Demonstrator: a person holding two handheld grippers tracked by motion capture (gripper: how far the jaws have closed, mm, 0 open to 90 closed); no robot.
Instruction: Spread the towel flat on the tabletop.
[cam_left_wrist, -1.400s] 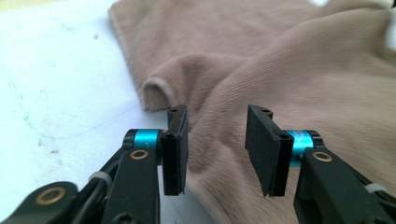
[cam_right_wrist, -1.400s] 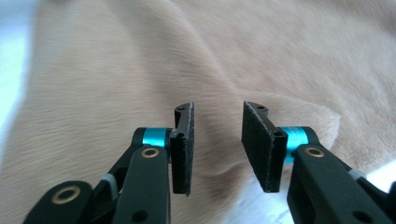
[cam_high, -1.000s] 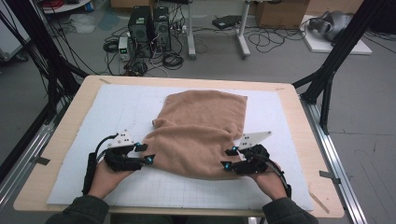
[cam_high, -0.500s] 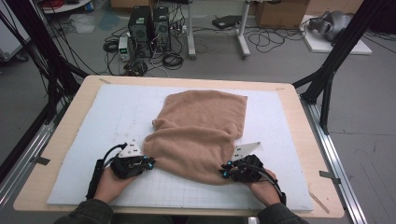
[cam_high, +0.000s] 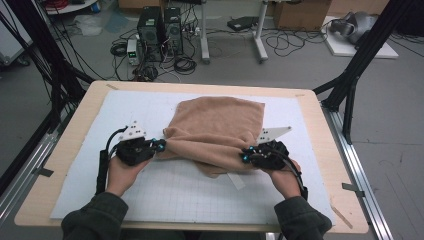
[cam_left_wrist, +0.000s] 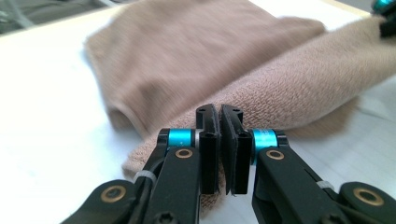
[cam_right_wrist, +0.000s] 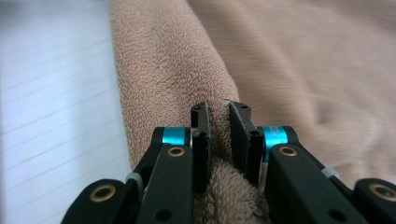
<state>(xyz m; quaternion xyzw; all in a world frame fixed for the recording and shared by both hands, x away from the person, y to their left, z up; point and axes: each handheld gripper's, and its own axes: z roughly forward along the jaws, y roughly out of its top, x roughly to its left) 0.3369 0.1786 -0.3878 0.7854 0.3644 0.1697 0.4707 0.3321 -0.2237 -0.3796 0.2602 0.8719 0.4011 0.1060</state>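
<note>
We have a tan towel (cam_high: 217, 127) lying on the white gridded mat (cam_high: 175, 192) at the middle of the counter (cam_high: 65, 150), and we hold its near edge at both ends. Our left gripper (cam_high: 159, 145) sits at about 9 o'clock of the towel, our right gripper (cam_high: 246, 156) at about 4 o'clock. In the left gripper view the fingers (cam_left_wrist: 209, 140) have just been closing and now stand almost together, pinching a thin bit of towel (cam_left_wrist: 261, 79) hem. In the right gripper view the fingers (cam_right_wrist: 201, 135) have likewise just been closing, and they clamp a thicker roll of terry towel (cam_right_wrist: 173, 79) with a slim gap left between them.

The step in hand looks to us like folding the near edge over toward 12 o'clock. To do it well, we should lift both corners together and level, keep the edge taut between the grippers so it does not sag in the middle, and carry it over the far part in one even sweep. The left pinch looks shallow, so we should move gently there or the hem may slip out.

The held near edge runs across us, from 9 o'clock to 3 o'clock, while the body of the towel stretches away toward 12 o'clock, its far right corner near 1 o'clock. A small white tag (cam_high: 236, 180) pokes out from under it at 6 o'clock.
</note>
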